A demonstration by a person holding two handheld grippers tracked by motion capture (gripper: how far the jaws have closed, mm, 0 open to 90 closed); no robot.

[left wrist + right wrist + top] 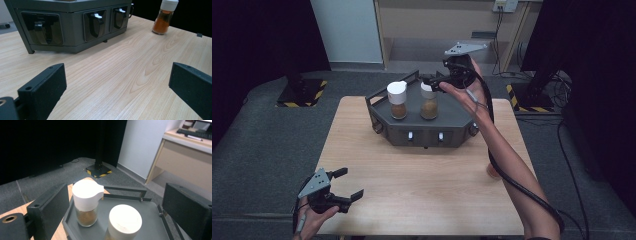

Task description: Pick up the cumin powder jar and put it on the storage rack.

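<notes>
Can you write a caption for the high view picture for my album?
Right claw open above two spice jars on a grey rack.

The right gripper (115, 212) hangs above a grey rack (150, 225), its 2 black jaws wide apart with nothing clamped; between them stand 2 white-capped spice jars, 1 taller (86, 203), 1 nearer (125, 221); grey carpet (50, 177) lies beyond.

High view overlooks table (422, 175); gripper views close.

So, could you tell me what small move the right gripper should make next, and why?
Probably swing back toward the orange-filled spice jar on the wooden table: the right gripper hovers open above two white-capped jars already standing on the grey rack.
</notes>
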